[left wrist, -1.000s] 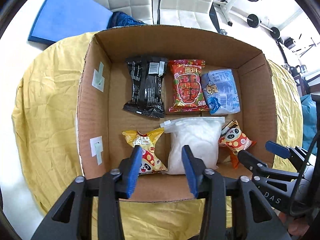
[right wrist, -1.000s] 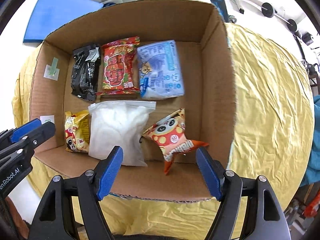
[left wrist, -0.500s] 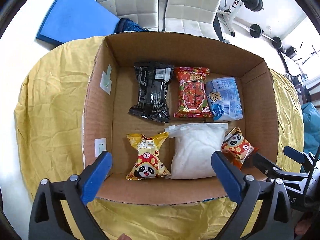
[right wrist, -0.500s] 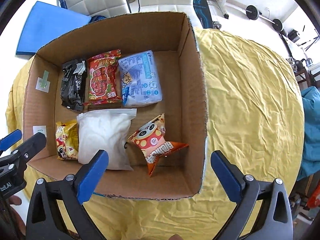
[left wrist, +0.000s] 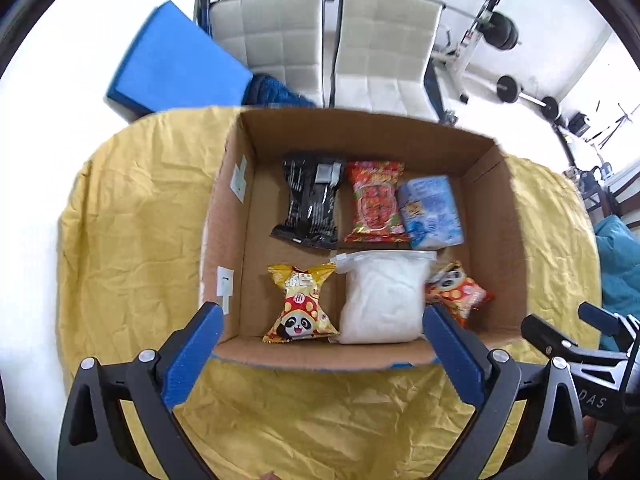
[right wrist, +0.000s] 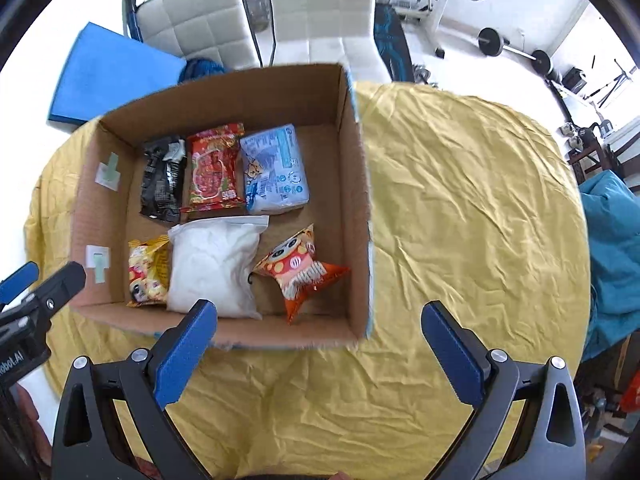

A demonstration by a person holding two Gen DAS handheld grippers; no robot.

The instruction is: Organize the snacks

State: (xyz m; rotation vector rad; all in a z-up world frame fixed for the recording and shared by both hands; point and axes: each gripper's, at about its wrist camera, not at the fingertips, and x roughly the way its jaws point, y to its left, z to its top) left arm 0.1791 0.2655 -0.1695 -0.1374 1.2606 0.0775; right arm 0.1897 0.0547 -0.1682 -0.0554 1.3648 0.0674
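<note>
Wrapping up the snack box, both grippers empty

Six packets are being left in two rows inside the cardboard box [left wrist: 224,216]. The left gripper [left wrist: 320,350] and right gripper [right wrist: 318,344] have just been opening; jaws are being held fully wide, nothing between them. Both should be lifted clear without the box rim being clipped. The orange panda packet [left wrist: 456,292] is being partly hidden by the white bag [left wrist: 384,300].

Left gripper [left wrist: 320,344]: two black angular arms with triangular cut-outs, each carrying a ribbed blue pad on its inner face. Silver round-head screws sit at the arm joints, two per side. Right gripper [right wrist: 318,340]: same build, black frame, blue pads, silver screws. Seen from the opposite camera, each unit's black body bears white lettering, partly cut off: "DAS" on the right, "obot.AI" on the left.
</note>
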